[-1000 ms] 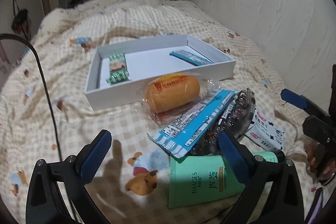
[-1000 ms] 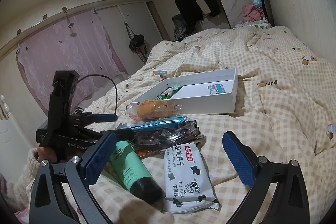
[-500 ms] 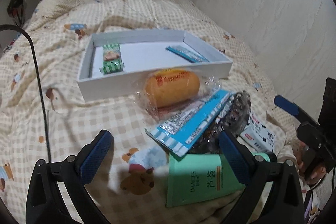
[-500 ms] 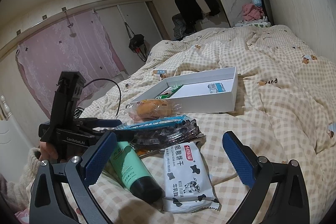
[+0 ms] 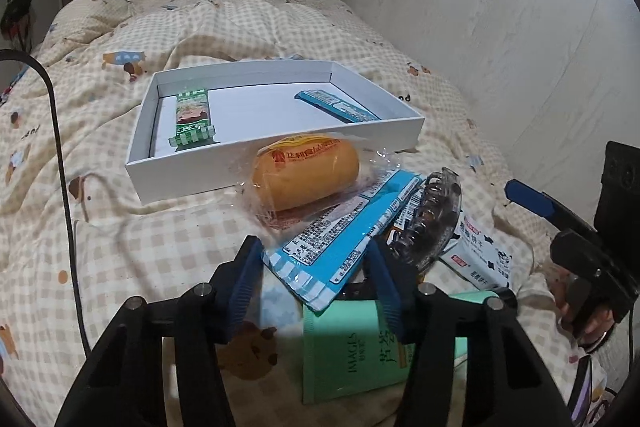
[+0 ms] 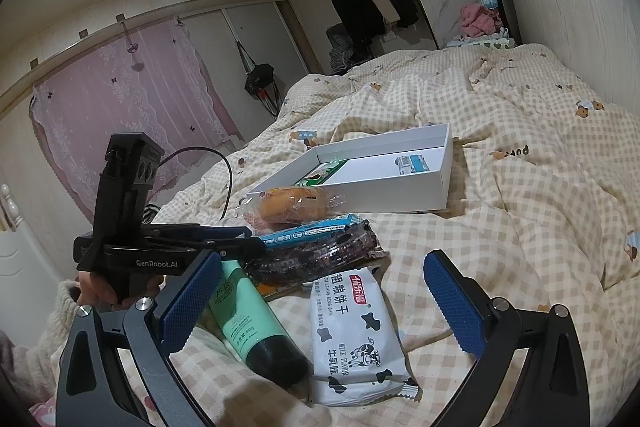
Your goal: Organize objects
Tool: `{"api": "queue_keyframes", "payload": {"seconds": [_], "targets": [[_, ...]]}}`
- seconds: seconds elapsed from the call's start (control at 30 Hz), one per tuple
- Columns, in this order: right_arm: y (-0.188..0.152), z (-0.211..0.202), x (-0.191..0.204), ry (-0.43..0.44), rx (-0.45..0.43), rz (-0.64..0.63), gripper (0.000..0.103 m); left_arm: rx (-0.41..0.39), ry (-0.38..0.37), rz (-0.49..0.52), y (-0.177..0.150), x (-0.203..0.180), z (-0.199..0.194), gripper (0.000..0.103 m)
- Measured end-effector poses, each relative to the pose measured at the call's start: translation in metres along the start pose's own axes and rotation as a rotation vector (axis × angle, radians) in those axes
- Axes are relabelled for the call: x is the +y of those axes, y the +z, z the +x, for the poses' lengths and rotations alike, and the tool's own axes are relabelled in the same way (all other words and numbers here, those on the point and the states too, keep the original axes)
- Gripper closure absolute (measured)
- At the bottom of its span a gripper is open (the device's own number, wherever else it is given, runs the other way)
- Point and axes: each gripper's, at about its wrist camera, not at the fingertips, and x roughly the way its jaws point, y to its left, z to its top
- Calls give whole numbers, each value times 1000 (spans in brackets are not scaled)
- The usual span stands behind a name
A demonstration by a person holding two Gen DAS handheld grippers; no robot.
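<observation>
**Left fingers flank the blue packet; right gripper wide over the milk biscuit pack**

While your left gripper [image 5: 312,279] sits low at the near end of the pile, its two blue fingers [image 5: 242,285] stand either side of the blue-and-white packet [image 5: 340,239]; whether the pads actually press on the wrapper you cannot tell from either view, since a narrow gap seems to show on the left side. That packet lies slanted across the heap, its near end overhanging the green tube [image 5: 352,347], its far end tucked under the orange bun in clear wrap [image 5: 306,177]; the bun leans against the near wall of the white box [image 5: 200,179]. Inside the box a green striped snack bar [image 5: 192,117] lies along the left side and a second blue packet [image 5: 338,105] lies along the right wall; the two are well apart. A dark translucent hair claw [image 5: 430,223] rests on the right edge of the blue packet, touching the left gripper's right finger; beside it lies the white milk biscuit pack [image 6: 352,331], printed with cow patches.

Your right gripper [image 6: 320,311] hangs with its fingers spread wide and nothing between them; the biscuit pack and the green tube's black cap [image 6: 276,361] lie on the bed beneath the gap. Everything rests on the cream checked quilt [image 6: 520,227]; a black cable [image 5: 60,155] trails across it at the left.
</observation>
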Motion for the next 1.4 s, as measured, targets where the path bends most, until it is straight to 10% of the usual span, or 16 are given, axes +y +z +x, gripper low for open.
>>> {"api": "queue_keyframes", "payload": {"seconds": [0.6,1.1,1.27,1.4], "targets": [[0,1,-2,4,2,10,1,-164,-134,-71,-4,16,-48,52],[0,0,-1,4,8,15,1,-404,-186,-336,-11,72,-100,60],[0,0,-1,4,9,16,1,-348,-79,-334,-9,71,-95,57],[0,-1,-1,4,11,18,1,-216,-48,-264,-3,59,-71,28]]}}
